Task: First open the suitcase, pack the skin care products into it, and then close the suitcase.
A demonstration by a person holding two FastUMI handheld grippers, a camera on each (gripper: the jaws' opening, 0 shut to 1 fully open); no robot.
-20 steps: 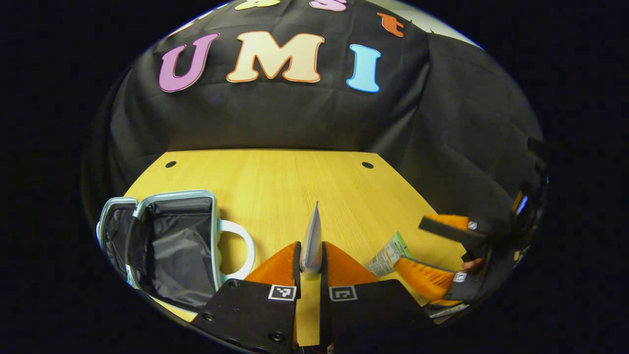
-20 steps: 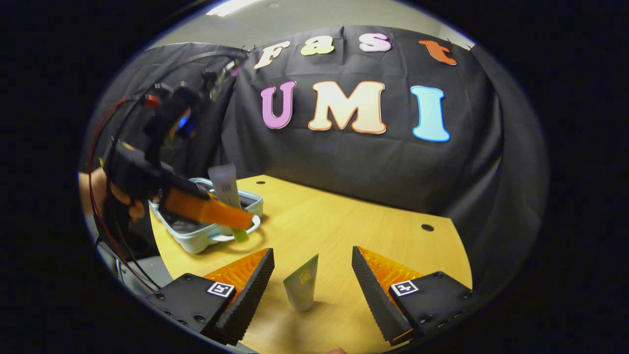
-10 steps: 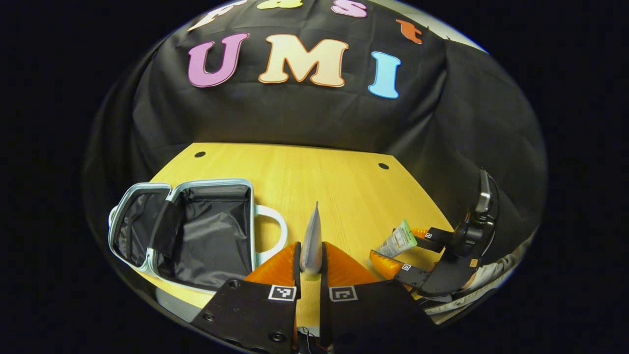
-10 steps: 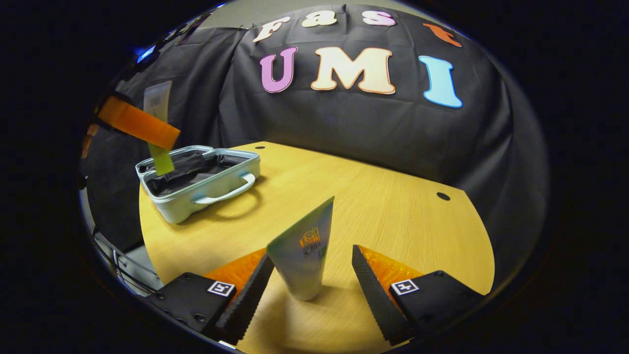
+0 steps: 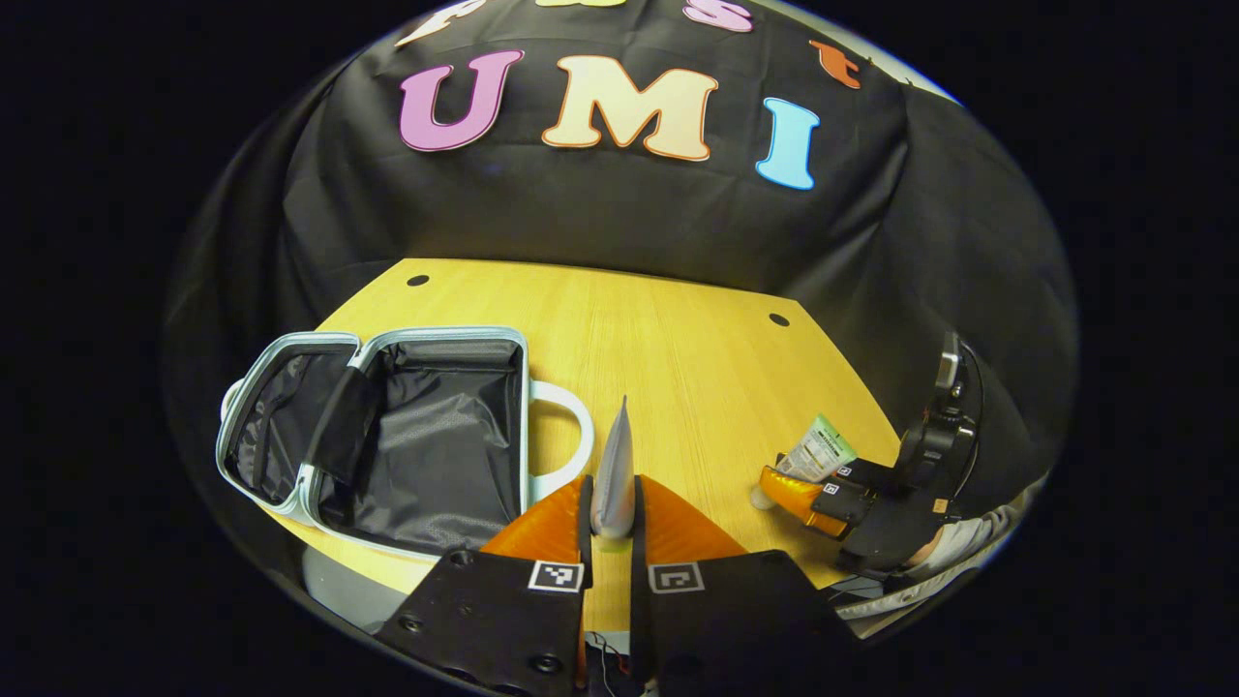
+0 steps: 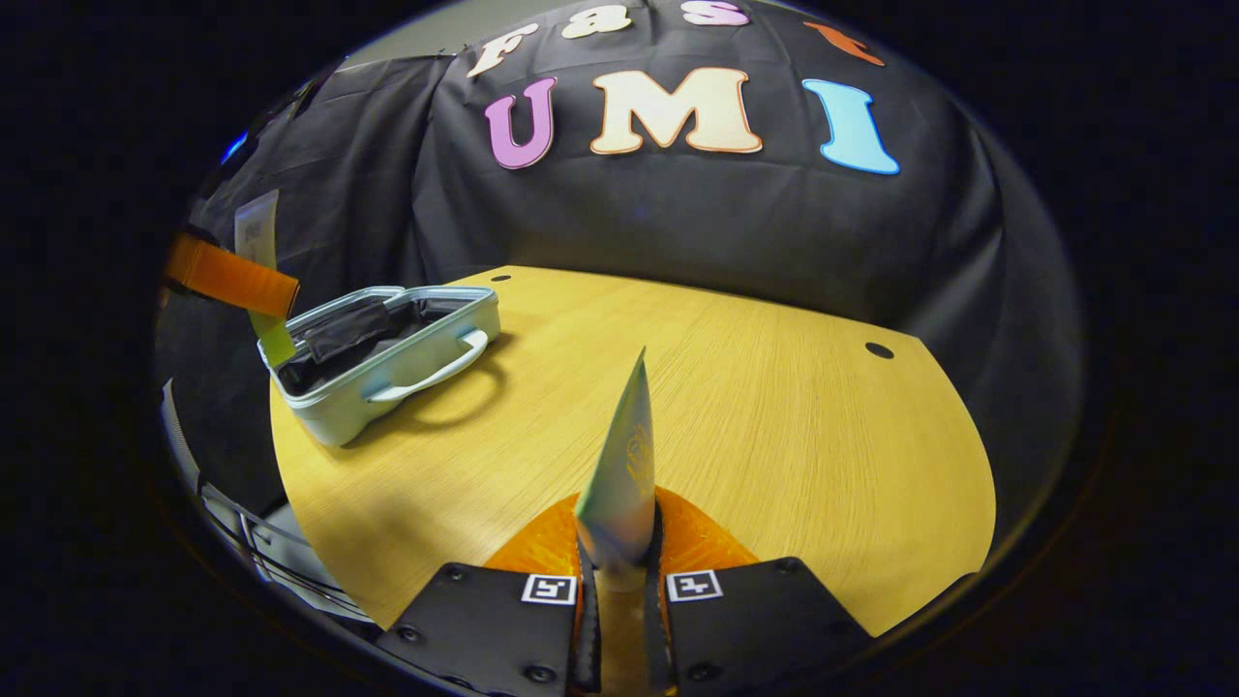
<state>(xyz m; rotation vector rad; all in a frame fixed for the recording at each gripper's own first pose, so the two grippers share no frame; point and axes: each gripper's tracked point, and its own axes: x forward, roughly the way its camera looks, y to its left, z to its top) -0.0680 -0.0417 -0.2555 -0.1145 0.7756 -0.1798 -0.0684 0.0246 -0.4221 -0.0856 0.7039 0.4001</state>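
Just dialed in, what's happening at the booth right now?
The pale blue suitcase lies open on the wooden table, its dark lining empty. The left gripper is shut on a grey squeeze tube. The right gripper is shut on a green-and-white squeeze tube. Neither tube is packed yet.

The pale-blue hard-shell suitcase point(image 5: 387, 440) lay open at the left end of the yellow wooden table point(image 5: 668, 358), its dark-lined cavity unobstructed from above; its white loop handle point(image 5: 566, 436) jutted toward the bare middle. The table's centre and far side offered free passage. The black cloth wall point(image 5: 600, 227) closed off the back.
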